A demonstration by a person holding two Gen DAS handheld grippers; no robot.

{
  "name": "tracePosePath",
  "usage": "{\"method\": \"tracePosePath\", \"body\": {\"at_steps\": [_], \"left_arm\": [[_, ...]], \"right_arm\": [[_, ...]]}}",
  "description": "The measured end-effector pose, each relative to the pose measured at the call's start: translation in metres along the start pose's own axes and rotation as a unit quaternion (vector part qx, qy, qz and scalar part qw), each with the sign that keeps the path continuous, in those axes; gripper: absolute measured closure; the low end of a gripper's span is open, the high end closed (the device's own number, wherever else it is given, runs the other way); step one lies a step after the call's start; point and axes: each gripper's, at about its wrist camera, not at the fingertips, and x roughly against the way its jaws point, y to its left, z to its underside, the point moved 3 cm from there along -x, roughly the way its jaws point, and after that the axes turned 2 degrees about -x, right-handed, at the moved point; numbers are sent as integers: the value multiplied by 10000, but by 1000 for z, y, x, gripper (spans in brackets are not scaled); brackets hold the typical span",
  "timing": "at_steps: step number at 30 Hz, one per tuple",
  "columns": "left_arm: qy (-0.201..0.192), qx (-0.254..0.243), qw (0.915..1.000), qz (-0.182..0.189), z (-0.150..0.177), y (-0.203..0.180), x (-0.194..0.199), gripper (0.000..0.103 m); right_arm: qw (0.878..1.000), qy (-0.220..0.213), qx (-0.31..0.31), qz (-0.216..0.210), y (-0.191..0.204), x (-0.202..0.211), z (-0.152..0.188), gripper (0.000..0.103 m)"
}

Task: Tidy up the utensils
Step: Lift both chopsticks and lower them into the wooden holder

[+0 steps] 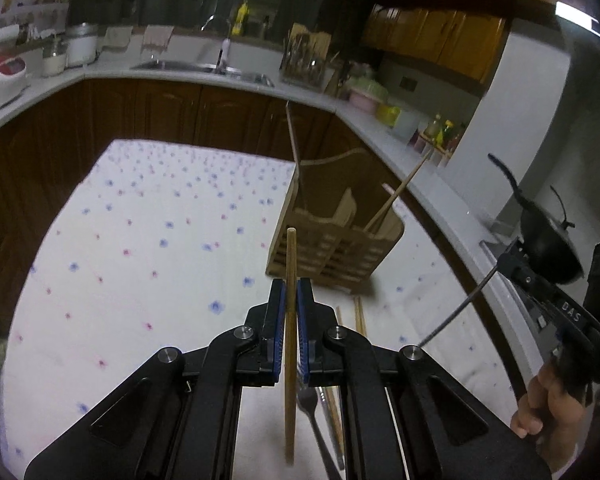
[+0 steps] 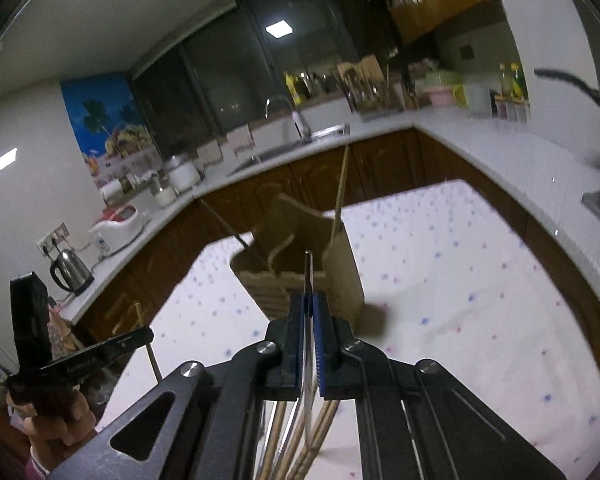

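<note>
Left tongs (image 1: 291, 292) pinching an upright wooden chopstick (image 1: 290, 320) at frame centre. Right tongs (image 2: 311, 308) clamped on a thin metal utensil (image 2: 308, 280), perhaps a knife. Beyond, wooden utensil holder (image 1: 336, 236) on the flowered bench (image 1: 160, 240).

Left wrist camera sitting behind left gripper (image 1: 291, 296), looking forward and down across table (image 1: 148, 216) toward sink counter (image 1: 204, 68). Right wrist camera riding behind right gripper (image 2: 311, 308), tilting higher, taking in ceiling and window, somewhat blurred, probably closer to holder (image 2: 300, 272). Both sharing holder (image 1: 336, 240), table, counter; each catching other gripper at frame edge.
</note>
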Motion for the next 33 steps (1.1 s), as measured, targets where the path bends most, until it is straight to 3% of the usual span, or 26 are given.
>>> {"method": "tracePosePath", "body": {"at_steps": [20, 26, 33], "left_arm": [[-489, -101, 9987, 35, -35, -10, 15, 98], [-895, -61, 9959, 103, -78, -18, 18, 98], [-1500, 76, 9887, 20, -136, -23, 15, 98]], "right_arm": [[9995, -329, 2, -1, -2, 6, -28, 98], [9986, -521, 60, 7, -1, 5, -48, 98], [9939, -1082, 196, 33, 11, -4, -103, 98]]}}
